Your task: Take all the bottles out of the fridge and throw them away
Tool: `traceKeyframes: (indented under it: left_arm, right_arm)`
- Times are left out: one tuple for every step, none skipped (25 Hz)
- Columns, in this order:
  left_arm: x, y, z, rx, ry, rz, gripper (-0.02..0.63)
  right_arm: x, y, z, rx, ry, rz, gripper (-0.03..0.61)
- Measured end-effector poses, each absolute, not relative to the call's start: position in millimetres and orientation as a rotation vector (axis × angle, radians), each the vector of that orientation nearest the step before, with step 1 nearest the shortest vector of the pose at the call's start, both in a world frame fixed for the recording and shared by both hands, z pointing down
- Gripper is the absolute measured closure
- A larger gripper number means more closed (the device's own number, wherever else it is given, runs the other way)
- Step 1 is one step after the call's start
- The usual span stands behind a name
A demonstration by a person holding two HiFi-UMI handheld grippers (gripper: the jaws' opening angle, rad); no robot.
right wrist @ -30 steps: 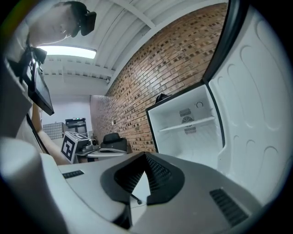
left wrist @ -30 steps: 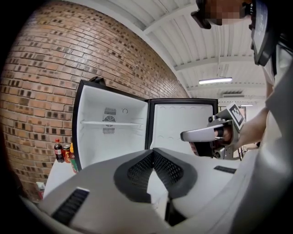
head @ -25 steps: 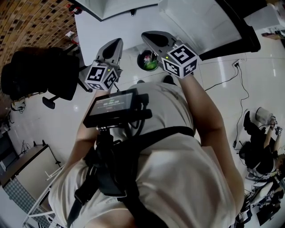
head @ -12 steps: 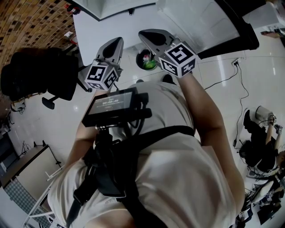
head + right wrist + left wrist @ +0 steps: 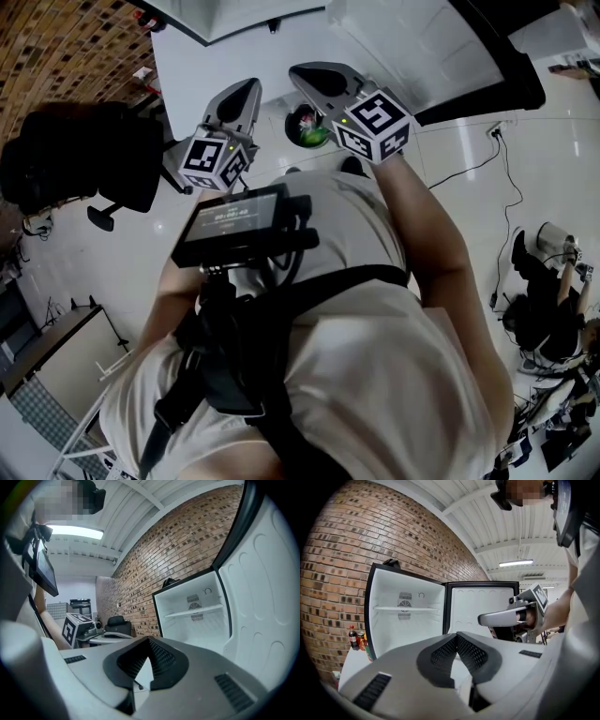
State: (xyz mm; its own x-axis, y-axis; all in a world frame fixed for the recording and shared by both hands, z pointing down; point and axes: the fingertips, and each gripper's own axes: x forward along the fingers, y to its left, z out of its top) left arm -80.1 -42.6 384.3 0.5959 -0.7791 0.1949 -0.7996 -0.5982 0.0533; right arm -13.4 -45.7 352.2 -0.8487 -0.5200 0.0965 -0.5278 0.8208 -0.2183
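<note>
Holding still, I see nothing shift: left gripper (image 5: pixel 456 634) and right gripper (image 5: pixel 149 642) stay closed tip to tip, empty. Fridge (image 5: pixel 408 623) at 11 o'clock looks bare. Bin (image 5: pixel 295 122) at 12 holds something green, possibly bottles (image 5: pixel 317 138), so I judge the job done.

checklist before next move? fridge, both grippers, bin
1. Fridge door open: ok.
2. No bottles left in the fridge: shelf is bare, but the bottom is hidden behind the gripper: cannot tell.
3. Left gripper empty, jaws shut: ok.
4. Right gripper empty, jaws shut: ok.
5. Bin in sight, on the floor ahead of the grippers: ok.
6. Bottles standing outside, left of the fridge, part of the job: cannot tell.
</note>
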Motion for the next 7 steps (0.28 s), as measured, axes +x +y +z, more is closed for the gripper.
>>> traceKeyframes:
  left_arm:
    - [-80.3,-43.2,384.5,2.686,-1.336,0.230,0.603]
    - [-80.2,-44.2,384.3,2.687,-1.336,0.232,0.603]
    - [-79.8,-45.4,383.7,2.689,-1.334,0.232,0.603]
    - [-79.5,-46.5,383.2,2.690,-1.333,0.232,0.603]
    - [-79.4,-47.4,382.8,2.691,-1.332,0.232,0.603]
    - [-79.4,-48.1,382.5,2.691,-1.332,0.231,0.603]
    - [-79.5,-48.8,382.2,2.692,-1.332,0.230,0.603]
  right_arm:
    - [-13.4,-45.8,352.2,0.853,-2.966,0.370,0.577]
    - [-13.4,-46.4,352.0,0.853,-2.966,0.368,0.577]
    - [-13.3,-47.4,351.5,0.853,-2.967,0.366,0.577]
    - [-13.3,-48.3,350.9,0.854,-2.968,0.364,0.577]
    - [-13.5,-49.1,350.2,0.854,-2.970,0.362,0.577]
    - [-13.8,-49.8,349.6,0.854,-2.972,0.360,0.577]
    - [-14.2,-50.4,349.0,0.854,-2.974,0.359,0.577]
